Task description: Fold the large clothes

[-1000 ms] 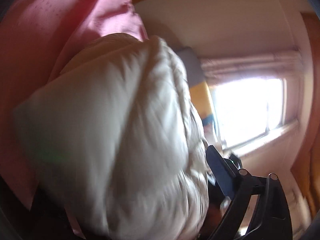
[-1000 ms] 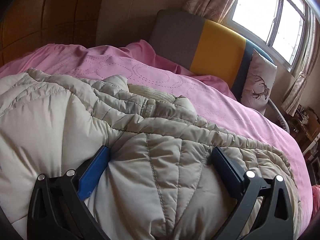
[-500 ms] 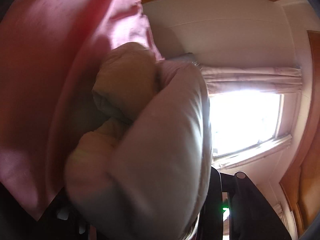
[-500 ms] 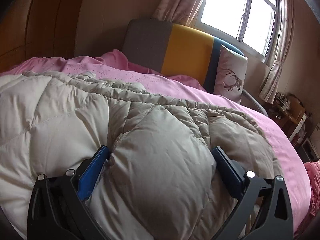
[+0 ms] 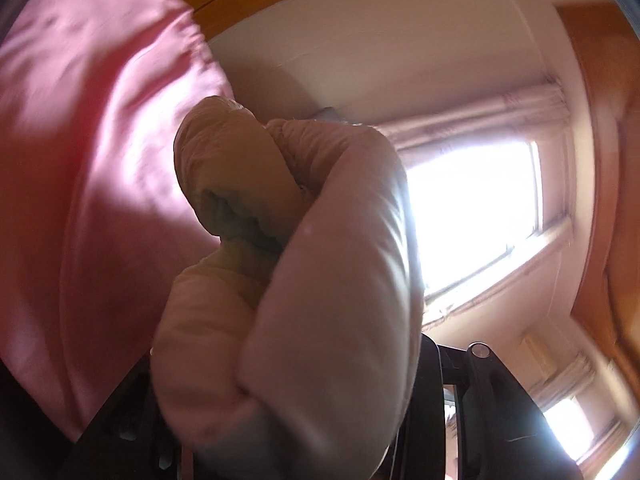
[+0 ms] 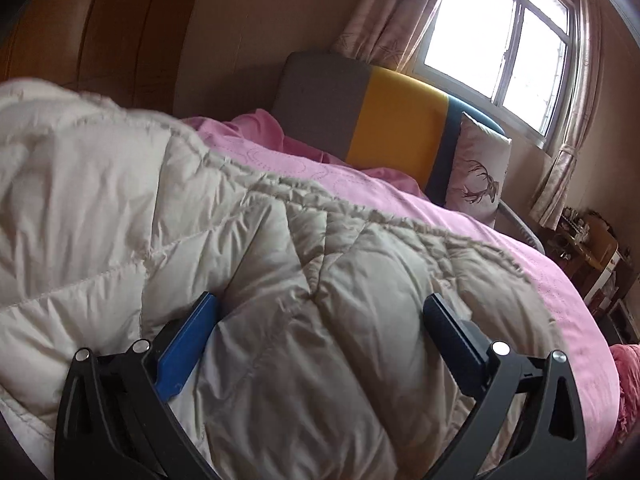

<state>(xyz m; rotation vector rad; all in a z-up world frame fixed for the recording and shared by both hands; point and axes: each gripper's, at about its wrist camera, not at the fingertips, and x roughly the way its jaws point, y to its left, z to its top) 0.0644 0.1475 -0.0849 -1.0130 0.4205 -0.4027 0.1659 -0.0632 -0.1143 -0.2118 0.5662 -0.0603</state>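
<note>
A: Where is the padded jacket [image 6: 280,280] lying right now?

B: The cream quilted jacket is spreading across the near and left part of the bed [image 6: 560,280], over the pink bedspread [image 6: 360,184]. Its ruffled edge is running from the left towards the right. At the far left it is rising in a blurred hump.

A: And the right hand-held gripper [image 6: 320,312]?

B: It is sitting low over the jacket with its jaws spread wide. One blue finger [image 6: 188,344] is pressing against the fabric at the left, the other is lying on it at the right, and a broad swell of quilting is bulging between them. The jaws are not pinching it.

A: What is the left hand-held gripper [image 5: 304,420] doing?

B: It is clenching a thick bunch of the jacket [image 5: 288,280]. The wad is filling the middle of the left wrist view and hiding the pads, so only black parts of the frame are showing at the lower right. The bunched fabric is folding over itself, with a darker hollow in the middle.

A: What is surrounding that?

B: The pink bedspread [image 5: 92,200] is filling the left side of that view, much blurred. Behind it a bright window [image 5: 472,220] is glaring at the right, under a pale curtain.

A: And from the right wrist view?

B: At the far end of the bed a headboard [image 6: 360,112] in grey, yellow and blue is standing against the wall. A white pillow with a deer print [image 6: 480,176] is leaning on its right end. A window [image 6: 500,40] with patterned curtains [image 6: 384,24] is showing beyond, and cluttered furniture is standing at the far right.
</note>
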